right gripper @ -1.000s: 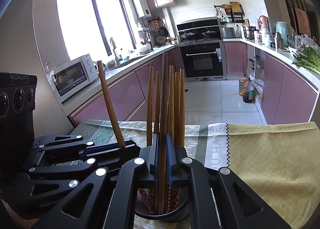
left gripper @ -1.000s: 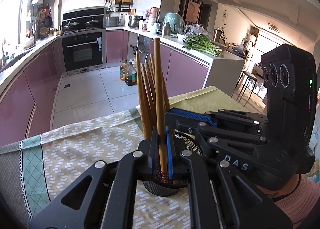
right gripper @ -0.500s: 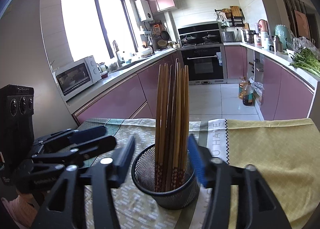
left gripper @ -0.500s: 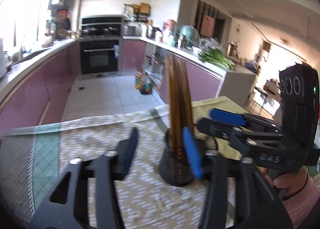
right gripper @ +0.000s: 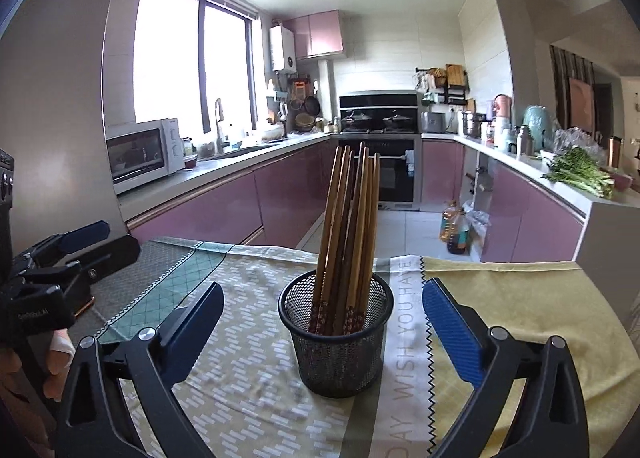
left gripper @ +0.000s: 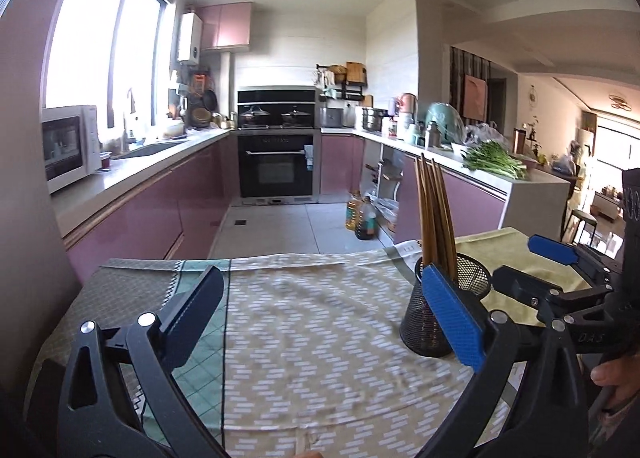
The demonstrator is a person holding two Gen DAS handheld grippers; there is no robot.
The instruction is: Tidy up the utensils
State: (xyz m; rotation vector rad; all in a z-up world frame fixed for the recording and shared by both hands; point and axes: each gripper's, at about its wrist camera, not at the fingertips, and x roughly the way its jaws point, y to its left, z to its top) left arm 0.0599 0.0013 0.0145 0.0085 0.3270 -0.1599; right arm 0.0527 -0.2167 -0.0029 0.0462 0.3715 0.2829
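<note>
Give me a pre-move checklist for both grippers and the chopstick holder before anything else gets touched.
1. Left gripper empty, jaws just opened wide: ok.
2. Right gripper empty, jaws just opened wide: ok.
3. Mesh holder upright on the tablecloth: ok.
4. Chopsticks all inside the holder, leaning together: ok.
5. Right gripper clear of the holder: ok, it sits between the open fingers untouched.
6. More utensils left to sort: cannot tell.
</note>
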